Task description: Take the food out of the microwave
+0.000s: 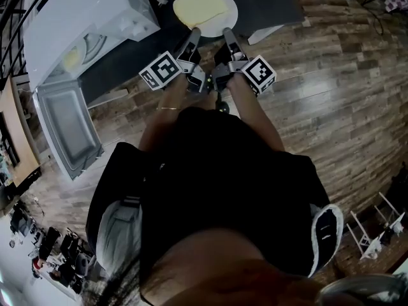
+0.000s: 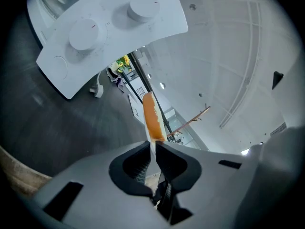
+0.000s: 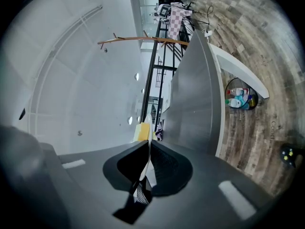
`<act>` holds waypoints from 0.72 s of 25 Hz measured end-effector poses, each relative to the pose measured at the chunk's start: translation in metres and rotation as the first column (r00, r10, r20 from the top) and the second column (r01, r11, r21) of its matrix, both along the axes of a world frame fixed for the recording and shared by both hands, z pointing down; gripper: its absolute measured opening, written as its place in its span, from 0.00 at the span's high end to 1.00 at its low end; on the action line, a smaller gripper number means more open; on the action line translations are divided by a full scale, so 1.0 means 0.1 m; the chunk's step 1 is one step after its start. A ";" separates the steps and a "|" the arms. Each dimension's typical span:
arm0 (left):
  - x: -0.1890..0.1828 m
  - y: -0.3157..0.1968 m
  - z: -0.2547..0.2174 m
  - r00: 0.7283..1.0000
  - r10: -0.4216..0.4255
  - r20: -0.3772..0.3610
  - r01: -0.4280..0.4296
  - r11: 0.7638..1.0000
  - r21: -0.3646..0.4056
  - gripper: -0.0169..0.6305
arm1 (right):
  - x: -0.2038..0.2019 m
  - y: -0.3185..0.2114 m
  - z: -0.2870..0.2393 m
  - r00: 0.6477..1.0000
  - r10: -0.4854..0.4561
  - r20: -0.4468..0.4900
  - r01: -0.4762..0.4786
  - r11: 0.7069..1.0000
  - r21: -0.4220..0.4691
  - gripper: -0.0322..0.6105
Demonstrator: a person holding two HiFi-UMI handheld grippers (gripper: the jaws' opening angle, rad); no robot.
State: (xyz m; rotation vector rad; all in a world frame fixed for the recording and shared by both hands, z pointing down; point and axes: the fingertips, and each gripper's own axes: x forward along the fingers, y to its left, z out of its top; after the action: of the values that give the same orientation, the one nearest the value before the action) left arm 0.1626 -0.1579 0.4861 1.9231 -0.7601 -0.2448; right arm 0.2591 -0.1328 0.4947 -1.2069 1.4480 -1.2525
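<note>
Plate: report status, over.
Left gripper, right gripper shut on plate rim. Food on plate, outside microwave, over dark mat. Door open, apart from plate.

Wood-plank floor [image 1: 338,88] around dark grey table [image 1: 274,2]; white plug [image 2: 96,89] on table; bottles [image 3: 239,98] below table's edge.

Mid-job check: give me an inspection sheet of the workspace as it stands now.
Surface: dark tabletop carrying the microwave, whose door is open.
Job's things: yellow food on a white plate, outside the microwave.
Clutter: nothing seen.
Grippers: left gripper and right gripper are both shut on the plate's rim.
Cables: white plug beside the microwave.
Surroundings: wood floor and a white rack.
</note>
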 end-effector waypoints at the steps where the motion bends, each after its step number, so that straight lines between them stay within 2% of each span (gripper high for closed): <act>1: 0.01 -0.06 0.01 1.000 -0.001 0.003 0.001 1.000 -0.004 0.92 | 0.01 -0.06 0.01 1.000 -0.003 -0.004 0.003 1.000 -0.006 0.94; 18: 0.03 -0.46 0.23 1.000 -0.013 0.025 0.015 0.998 -0.057 0.92 | 0.03 -0.49 0.20 0.997 -0.056 -0.046 0.052 0.996 -0.079 0.93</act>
State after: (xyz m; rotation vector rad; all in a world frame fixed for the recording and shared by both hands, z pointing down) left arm 0.1661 -0.2034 0.5088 1.8701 -0.7893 -0.2060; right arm 0.2619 -0.1821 0.5146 -1.2651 1.4874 -1.3354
